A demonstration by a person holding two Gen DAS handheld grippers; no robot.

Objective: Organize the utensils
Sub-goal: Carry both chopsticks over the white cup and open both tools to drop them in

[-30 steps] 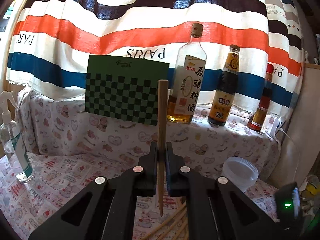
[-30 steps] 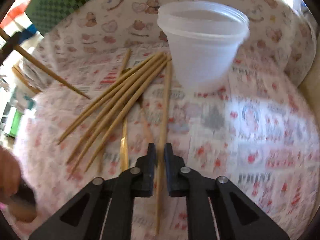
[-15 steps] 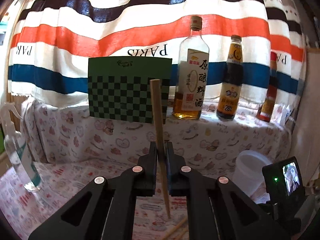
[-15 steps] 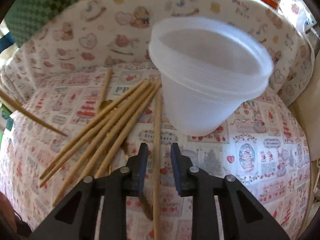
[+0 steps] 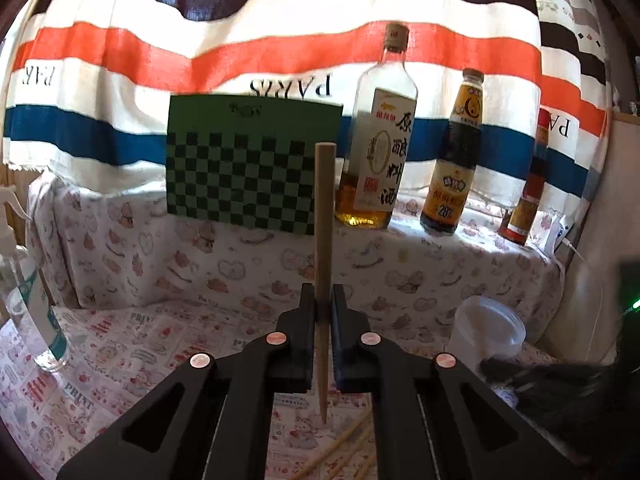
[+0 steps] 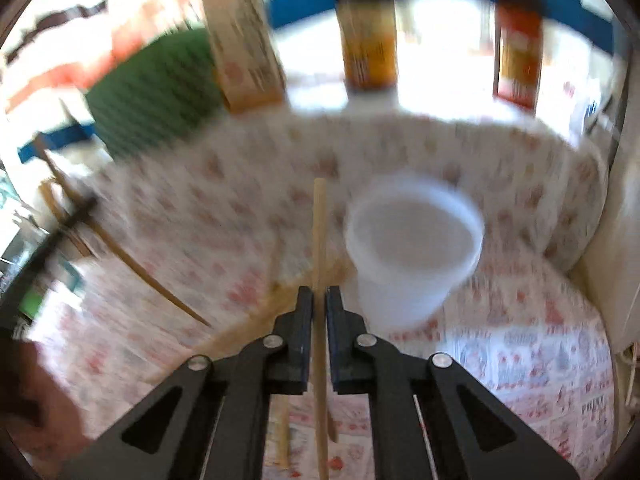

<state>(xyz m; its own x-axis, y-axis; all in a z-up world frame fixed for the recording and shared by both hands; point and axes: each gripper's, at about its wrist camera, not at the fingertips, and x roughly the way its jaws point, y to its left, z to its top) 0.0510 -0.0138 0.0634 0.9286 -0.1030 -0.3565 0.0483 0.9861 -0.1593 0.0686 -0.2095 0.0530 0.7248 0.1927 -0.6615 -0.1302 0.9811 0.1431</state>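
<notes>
Left hand-held gripper (image 5: 323,308): jaws closed tight on a tan wooden chopstick (image 5: 323,240); nothing else is in its grip.
Left chopstick's axis: close to upright, blunt end up in front of the green checkerboard card (image 5: 248,160), thin tip pointing down toward the printed cloth on the counter (image 5: 132,344).
Loose chopsticks on the counter (image 5: 344,446): they lie low in the left wrist view, just beyond and to the right of the held tip, slanting up to the right.
Translucent white plastic cup (image 5: 486,330): upright on the counter, mouth open, well off to the right of the left hand-held gripper and lower than its fingers.
Right hand-held gripper (image 6: 319,310): its jaws have just been closing and are now pinched on a second tan wooden chopstick (image 6: 319,240), which runs forward along the fingers with its blunt end ahead. The view is blurred.
Cup from the right hand-held gripper: the cup (image 6: 412,248) sits just right of that chopstick's forward end and ahead of the fingers.
Nearer hand: the right, by my reading; its stick's end is beside the rim while the left stands well apart.
What the move turns on: probably tilting the right stick more upright and shifting it right until one end clears the rim and drops in.
</notes>
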